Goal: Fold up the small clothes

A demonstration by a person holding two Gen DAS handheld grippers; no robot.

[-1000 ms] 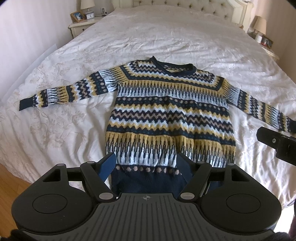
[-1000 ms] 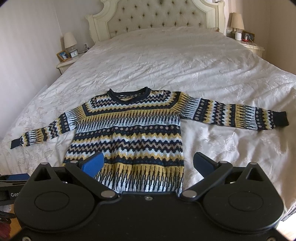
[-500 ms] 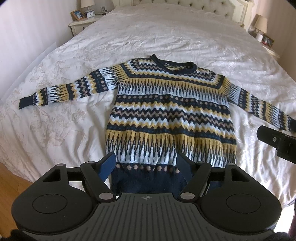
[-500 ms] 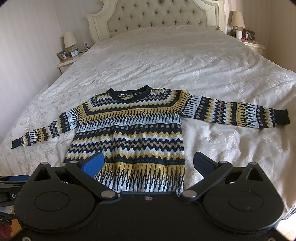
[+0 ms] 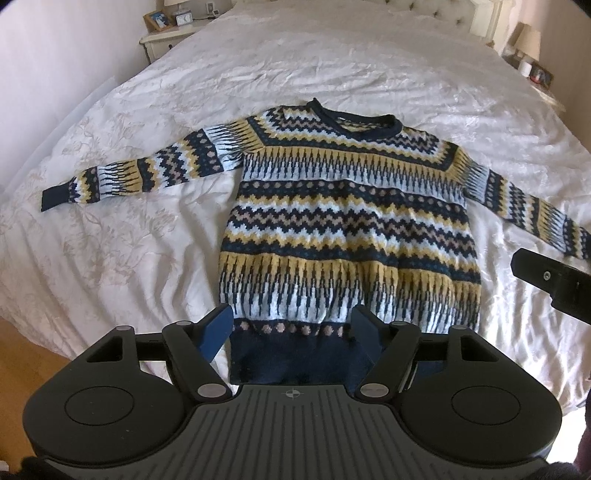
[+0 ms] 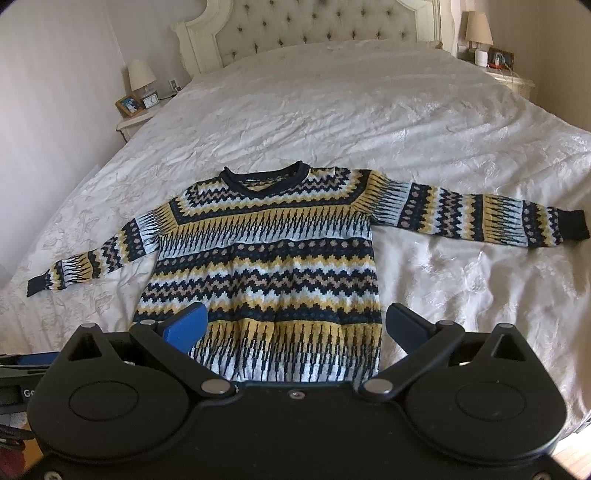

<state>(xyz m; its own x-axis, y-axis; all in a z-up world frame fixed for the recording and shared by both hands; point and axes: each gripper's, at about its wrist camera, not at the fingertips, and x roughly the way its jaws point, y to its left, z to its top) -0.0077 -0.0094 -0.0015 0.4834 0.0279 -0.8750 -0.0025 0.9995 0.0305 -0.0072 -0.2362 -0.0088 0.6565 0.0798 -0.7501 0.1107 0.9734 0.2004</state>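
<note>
A knitted sweater (image 5: 343,229) with navy, yellow and pale blue zigzag bands lies flat on the white bed, front up, both sleeves spread out. My left gripper (image 5: 291,328) hovers over the navy hem at the near edge. Its jaws are closing, the hem shows between the blue fingers, and the pads do not press on it. My right gripper (image 6: 295,325) stands wide open over the lower right part of the sweater (image 6: 266,266), holding nothing. Its black body (image 5: 550,284) shows at the right edge of the left wrist view.
The white quilted bedspread (image 6: 369,110) runs back to a tufted headboard (image 6: 314,33). Nightstands with lamps and frames stand at both sides (image 6: 136,107) (image 6: 495,62). Wooden floor (image 5: 22,354) shows at the bed's near left corner.
The left jaws have narrowed a little. Both hands and the sweater stay where they were.
</note>
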